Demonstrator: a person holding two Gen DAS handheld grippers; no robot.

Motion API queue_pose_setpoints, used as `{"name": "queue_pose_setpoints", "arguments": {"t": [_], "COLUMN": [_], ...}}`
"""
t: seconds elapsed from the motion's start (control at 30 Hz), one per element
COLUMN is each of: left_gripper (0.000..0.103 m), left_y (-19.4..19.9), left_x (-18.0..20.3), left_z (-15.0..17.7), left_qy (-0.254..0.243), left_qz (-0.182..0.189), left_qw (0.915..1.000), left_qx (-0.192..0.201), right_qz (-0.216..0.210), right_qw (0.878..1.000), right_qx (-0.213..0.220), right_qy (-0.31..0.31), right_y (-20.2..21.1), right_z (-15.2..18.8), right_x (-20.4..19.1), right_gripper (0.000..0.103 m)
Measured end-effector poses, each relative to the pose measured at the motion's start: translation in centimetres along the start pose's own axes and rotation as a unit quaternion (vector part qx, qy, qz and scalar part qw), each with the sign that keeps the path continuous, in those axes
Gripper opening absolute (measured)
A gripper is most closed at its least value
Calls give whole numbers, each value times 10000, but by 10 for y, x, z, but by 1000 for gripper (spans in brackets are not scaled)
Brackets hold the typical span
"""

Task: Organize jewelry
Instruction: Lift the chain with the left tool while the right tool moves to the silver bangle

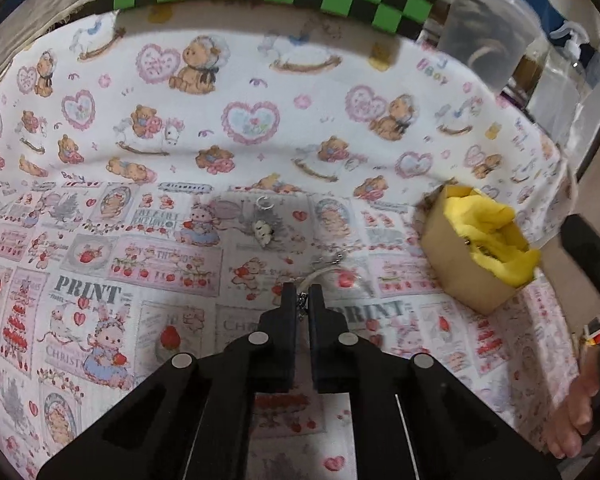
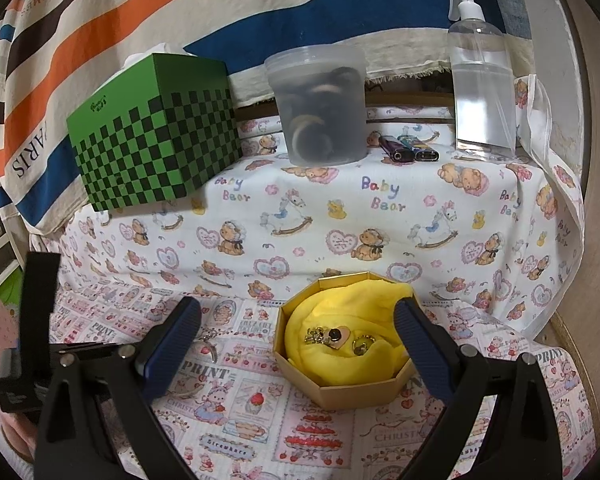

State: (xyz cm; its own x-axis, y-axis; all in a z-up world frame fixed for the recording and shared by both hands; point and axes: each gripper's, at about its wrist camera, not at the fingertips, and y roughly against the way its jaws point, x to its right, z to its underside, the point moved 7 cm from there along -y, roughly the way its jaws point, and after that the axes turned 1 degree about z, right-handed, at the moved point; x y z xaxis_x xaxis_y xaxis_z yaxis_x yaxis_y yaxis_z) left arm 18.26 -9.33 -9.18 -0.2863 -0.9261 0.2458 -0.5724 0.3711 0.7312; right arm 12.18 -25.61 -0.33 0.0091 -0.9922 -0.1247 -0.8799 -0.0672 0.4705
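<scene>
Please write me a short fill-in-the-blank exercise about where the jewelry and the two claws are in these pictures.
1. The left claw is shut on a thin silver ____.
2. The right claw stands ____, with the gold box in front of it.
3. The box is lined with ____ cloth holding a heart charm.
4. The green checkered box stands to the ____ of the clear tub.

Missing words: chain; open; yellow; left

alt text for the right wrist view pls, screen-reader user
The open right gripper hovers in front of an octagonal gold box lined with yellow cloth, where a few gold charms lie. Behind, on a bear-print cloth, stand a green checkered tissue box, a translucent tub, two lighters and a spray bottle.
</scene>
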Motion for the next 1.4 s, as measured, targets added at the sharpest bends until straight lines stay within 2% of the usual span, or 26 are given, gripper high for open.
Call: {"name": "queue_pose_setpoints", "arguments": {"t": [0.2,0.33,0.5,0.67,0.8,0.93,1.0,1.17,1.3,1.4], "left_gripper": [4,4,4,4,4,4,4,4,4,4], "left_y": [24,50,90,135,155,153,148,141,140,142], "left_x": [2,-3,-8,-23,-38,-59,-69,-89,-101,-104], "left_z": [-6,-14,-23,-32,-38,-39,-37,-34,-33,-34], "left_qy": [-57,91,329,517,604,876,937,1122,1227,1277], "left_qz": [-20,209,572,636,233,-393,-417,-705,-801,-820], "left_qw": [9994,9977,9910,9810,9762,9754,9755,9729,9704,9692], "left_qx": [342,643,1169,1760,2071,1983,1945,1897,1917,1939], "right_qz": [9,7,5,-14,-56,-168,-339,-968,-1229,-1260], "right_qw": [10000,10000,10000,10000,9999,9994,9988,9920,9841,9769], "right_qx": [1,12,16,47,53,46,-38,-598,-1272,-1662], "right_qy": [23,14,24,59,126,284,364,538,180,468], "right_y": [0,0,0,3,4,7,7,-9,-40,-62], "right_z": [0,0,0,0,0,1,3,14,28,40], "right_x": [-1,-1,-1,-3,-8,-19,-28,-60,-76,-94], "right_gripper": [97,97,97,97,97,97,97,97,96,96]}}
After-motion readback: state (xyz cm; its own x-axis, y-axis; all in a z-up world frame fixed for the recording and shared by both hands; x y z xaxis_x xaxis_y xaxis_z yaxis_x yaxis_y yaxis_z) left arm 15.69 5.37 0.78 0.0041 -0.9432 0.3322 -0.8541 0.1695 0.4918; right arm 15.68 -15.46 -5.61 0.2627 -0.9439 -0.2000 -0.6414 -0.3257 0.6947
